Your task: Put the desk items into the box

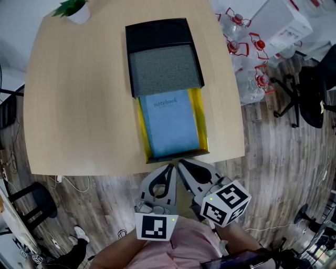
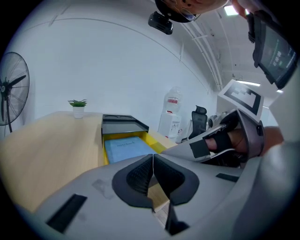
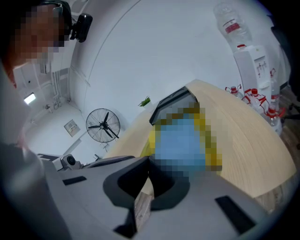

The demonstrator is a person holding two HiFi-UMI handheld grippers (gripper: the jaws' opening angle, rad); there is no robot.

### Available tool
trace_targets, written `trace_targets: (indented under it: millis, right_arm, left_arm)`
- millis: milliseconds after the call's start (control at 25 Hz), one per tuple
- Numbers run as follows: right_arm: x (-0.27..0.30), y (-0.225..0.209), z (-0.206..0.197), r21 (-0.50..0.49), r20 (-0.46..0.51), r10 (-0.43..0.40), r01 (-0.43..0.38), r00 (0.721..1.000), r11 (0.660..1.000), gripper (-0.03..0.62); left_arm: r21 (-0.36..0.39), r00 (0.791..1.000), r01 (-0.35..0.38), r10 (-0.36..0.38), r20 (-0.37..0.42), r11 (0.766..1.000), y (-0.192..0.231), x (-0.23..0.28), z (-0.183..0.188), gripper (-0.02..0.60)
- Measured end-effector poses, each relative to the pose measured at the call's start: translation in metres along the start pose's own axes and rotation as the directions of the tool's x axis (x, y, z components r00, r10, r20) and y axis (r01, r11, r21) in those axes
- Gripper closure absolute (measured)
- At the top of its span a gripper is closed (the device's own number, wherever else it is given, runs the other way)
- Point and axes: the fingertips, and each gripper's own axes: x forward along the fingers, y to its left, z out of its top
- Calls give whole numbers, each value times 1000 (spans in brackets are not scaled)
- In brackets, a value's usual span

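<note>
Head view, looking steeply down: a blue notebook (image 1: 170, 123) lies flat inside a yellow tray (image 1: 140, 128). The tray juts from under a black box (image 1: 157, 32) at the centre of a pale wooden table (image 1: 79, 105) and reaches the table's six o'clock edge. A grey pad (image 1: 164, 69) covers the half of the box nearer the person.

Both tools hang just off that edge at six o'clock, over the plank floor (image 1: 283, 157). The left gripper (image 1: 169, 168) and the right gripper (image 1: 181, 164) sit side by side, their tips almost touching each other and close to the tray's near end. Each gripper's own view shows its jaws pressed together with nothing between them.

A potted plant (image 1: 73, 9) stands at the table's eleven o'clock corner. Water bottles (image 1: 247, 50) crowd the floor at two o'clock.
</note>
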Motion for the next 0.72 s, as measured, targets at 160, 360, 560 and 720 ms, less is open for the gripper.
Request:
trace_targets:
  millis: [160,360,560,720]
  right_arm:
    - [-11,14,11,-34,45,-6,7,999,999,592]
    - [-30,44,39,-111,136,-2,17,991,994,592]
    - [-62,85,80,-227,263,23,39,964,973,592]
    - [-84,118,115,-324,377,43,89,925,942,592]
  left_arm:
    - [-17,997,-38,39,65,999,6,-17,23,568]
    - [-12,980,-92,93,173,996,17,-46,69,568]
    - [61,954,-132,110,278,989,14,-84,128,568]
    - [67,913,-191,152,378,979,25,-113,174,568]
